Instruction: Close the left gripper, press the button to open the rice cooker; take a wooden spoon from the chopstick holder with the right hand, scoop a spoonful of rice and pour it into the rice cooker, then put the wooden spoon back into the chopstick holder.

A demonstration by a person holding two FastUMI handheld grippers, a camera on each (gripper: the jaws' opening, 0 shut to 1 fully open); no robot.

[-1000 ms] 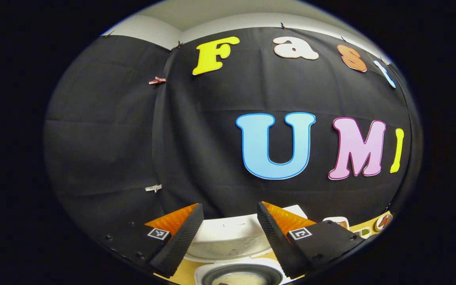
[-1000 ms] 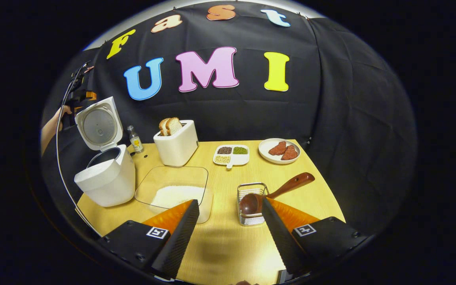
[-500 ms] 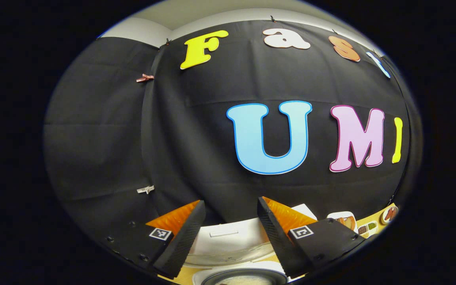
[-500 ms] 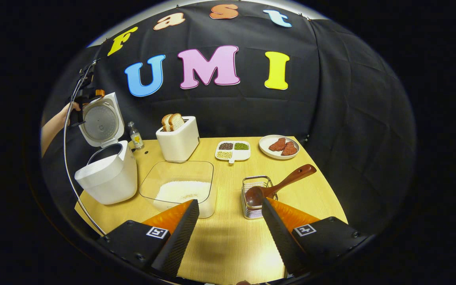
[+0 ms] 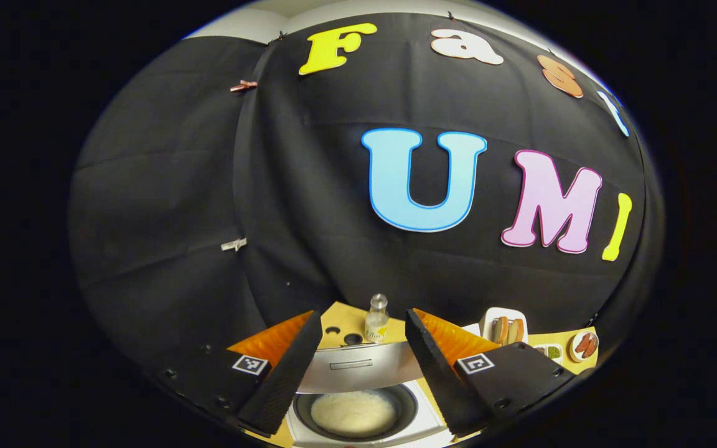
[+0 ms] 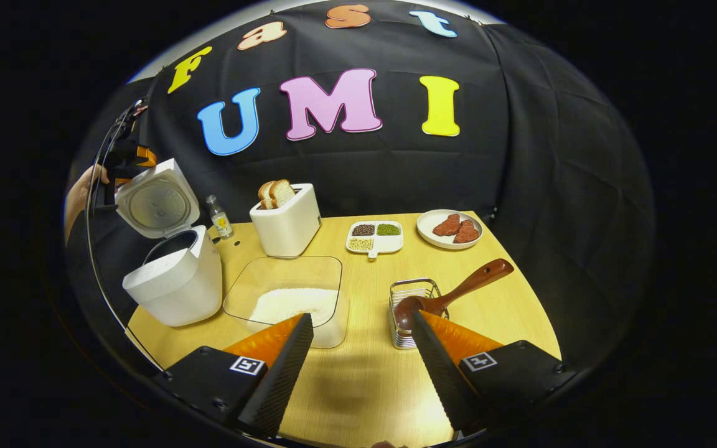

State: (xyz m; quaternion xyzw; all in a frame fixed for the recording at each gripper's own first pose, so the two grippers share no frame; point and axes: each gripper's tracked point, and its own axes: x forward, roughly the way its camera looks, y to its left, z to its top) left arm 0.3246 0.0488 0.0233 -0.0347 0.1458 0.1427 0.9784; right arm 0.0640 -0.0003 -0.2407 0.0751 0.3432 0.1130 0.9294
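Since the rice cooker already stands with its lid swung up, we judge the button press done; the rest of the task lies ahead. It sits at the table's left edge in the right gripper view, and the left gripper view looks down over the lid into the pot, where something pale lies at the bottom; we cannot tell what it is.

We hold the left gripper above the cooker with its fingers set well apart and nothing between them; the right gripper view shows it beside the raised lid, with a hand behind it.

Our right gripper hangs over the near part of the table, also spread wide and empty. The wooden spoon rests in the wire chopstick holder just ahead of the right finger, bowl down in the basket and handle leaning out to the right. We have not yet taken it.

Between cooker and holder sits the clear tub of rice, so the scooping and pouring are short moves leftward, and returning the spoon comes last.

Farther back we see a small bottle, a toaster with bread, a divided dish of grains and a plate with reddish pieces.
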